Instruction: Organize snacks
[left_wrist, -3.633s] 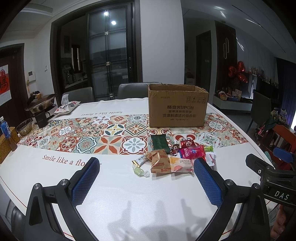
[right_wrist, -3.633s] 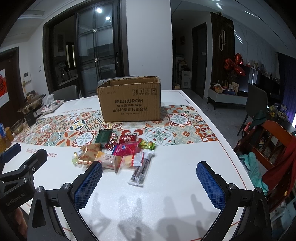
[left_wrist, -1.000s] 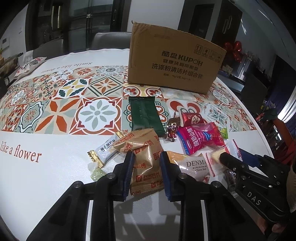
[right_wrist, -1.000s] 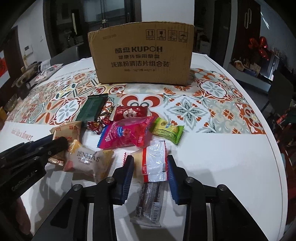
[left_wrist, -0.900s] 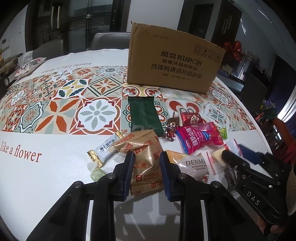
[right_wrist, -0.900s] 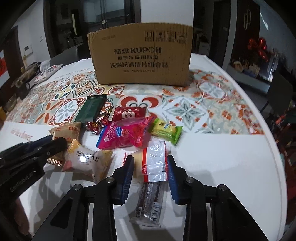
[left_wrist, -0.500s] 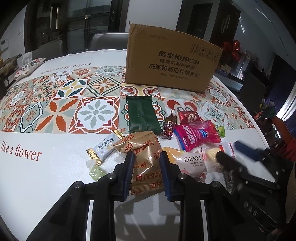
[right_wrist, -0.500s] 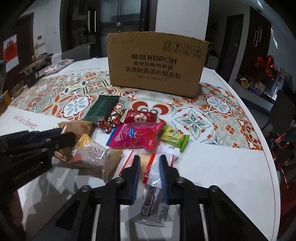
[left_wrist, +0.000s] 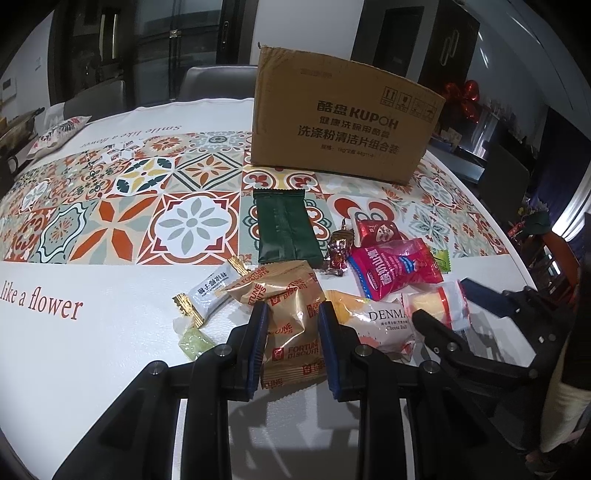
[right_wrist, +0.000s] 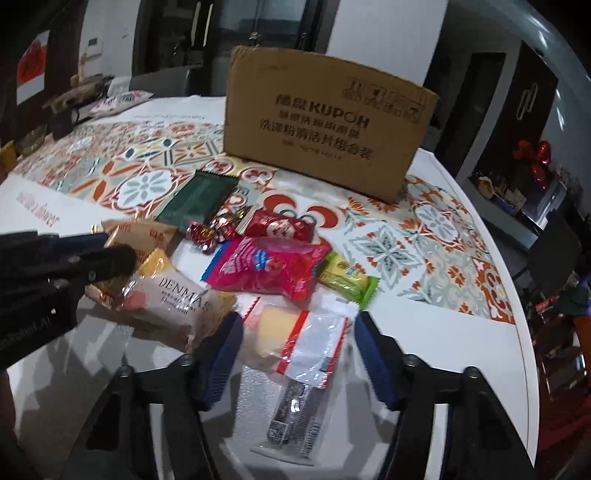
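Observation:
Several snack packets lie on the table in front of a cardboard box (left_wrist: 343, 122) (right_wrist: 325, 118). My left gripper (left_wrist: 290, 334) is shut on a gold Fortune Biscuits packet (left_wrist: 291, 317), which rests on the table. My right gripper (right_wrist: 297, 343) is open, its jaws either side of a clear white-and-red packet with a yellow cake (right_wrist: 295, 332). A Denmas Cheese Ball packet (left_wrist: 380, 325) (right_wrist: 173, 299), a pink packet (left_wrist: 395, 271) (right_wrist: 269, 266), a dark green packet (left_wrist: 284, 229) (right_wrist: 199, 197) and a long sachet (right_wrist: 295, 417) lie around.
A small white candy (left_wrist: 212, 290) and a green candy (left_wrist: 194, 339) lie left of my left gripper. A lime bar (right_wrist: 347, 278) and red packet (right_wrist: 280, 227) lie behind the cake packet. The table edge (right_wrist: 528, 332) curves at right, chairs beyond.
My right gripper was closed on the cake packet half a second ago and has now opened wide around it. My left gripper stays shut on the gold packet; both moved slightly forward.

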